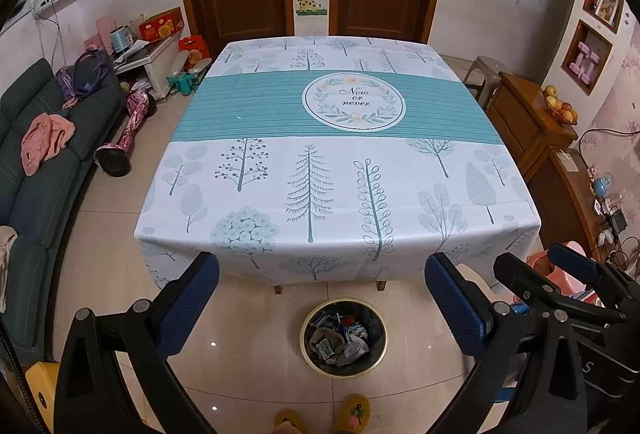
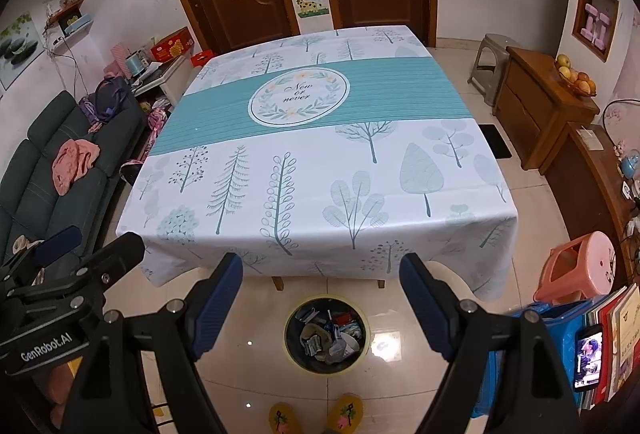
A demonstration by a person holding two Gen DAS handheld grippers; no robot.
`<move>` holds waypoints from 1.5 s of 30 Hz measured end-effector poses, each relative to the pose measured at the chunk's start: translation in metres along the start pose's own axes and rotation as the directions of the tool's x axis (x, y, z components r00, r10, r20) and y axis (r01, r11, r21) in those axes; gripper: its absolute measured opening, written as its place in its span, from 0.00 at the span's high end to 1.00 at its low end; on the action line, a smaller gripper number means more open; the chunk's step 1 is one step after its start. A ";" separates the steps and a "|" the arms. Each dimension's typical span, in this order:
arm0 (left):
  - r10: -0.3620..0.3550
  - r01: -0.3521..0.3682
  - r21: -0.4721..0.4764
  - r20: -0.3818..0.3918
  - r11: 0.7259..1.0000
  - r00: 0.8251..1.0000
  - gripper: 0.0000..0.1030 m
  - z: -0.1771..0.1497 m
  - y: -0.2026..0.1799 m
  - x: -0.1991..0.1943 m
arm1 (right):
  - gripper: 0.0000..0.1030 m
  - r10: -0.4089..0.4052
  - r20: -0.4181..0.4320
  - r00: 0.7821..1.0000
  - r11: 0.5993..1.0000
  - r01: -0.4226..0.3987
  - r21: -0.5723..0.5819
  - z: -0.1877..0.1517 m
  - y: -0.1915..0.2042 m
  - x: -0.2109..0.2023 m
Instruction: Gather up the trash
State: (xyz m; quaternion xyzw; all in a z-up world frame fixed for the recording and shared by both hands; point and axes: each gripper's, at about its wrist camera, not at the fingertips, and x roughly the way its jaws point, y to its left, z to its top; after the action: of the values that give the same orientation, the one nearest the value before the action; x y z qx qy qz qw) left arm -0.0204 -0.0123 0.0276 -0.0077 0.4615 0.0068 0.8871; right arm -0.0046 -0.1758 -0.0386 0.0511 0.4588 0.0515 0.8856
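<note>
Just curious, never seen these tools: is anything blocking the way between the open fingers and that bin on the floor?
Nothing visible. The bin, full of trash, stands on bare floor below both grippers, in front of the table.

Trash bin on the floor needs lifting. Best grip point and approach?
Grip the trash bin by its gold rim, coming straight down from above. It stands upright and open-topped; the round body looks too wide for the jaws, while the thin rim fits between them. Take the left side, where trash sits lower.
</note>
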 end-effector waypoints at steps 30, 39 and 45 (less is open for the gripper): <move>-0.006 0.006 -0.016 -0.017 1.000 1.000 0.01 -0.002 -0.003 0.008 | 0.21 -0.008 0.003 1.000 1.000 0.008 -0.005 0.004 -0.002 0.005; -0.005 0.004 -0.035 -0.030 0.999 1.000 0.01 -0.007 -0.002 0.008 | 0.21 -0.009 0.000 1.000 1.000 0.009 -0.004 0.004 -0.001 0.005; -0.002 0.001 -0.035 -0.033 0.999 0.999 0.01 -0.007 -0.002 0.008 | 0.21 -0.010 0.000 1.000 1.000 0.010 -0.004 0.004 -0.001 0.005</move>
State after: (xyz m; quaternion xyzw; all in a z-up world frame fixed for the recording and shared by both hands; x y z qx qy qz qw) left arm -0.0214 -0.0140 0.0168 -0.0235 0.4761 0.0142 0.8789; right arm 0.0016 -0.1763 -0.0408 0.0469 0.4591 0.0482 0.8858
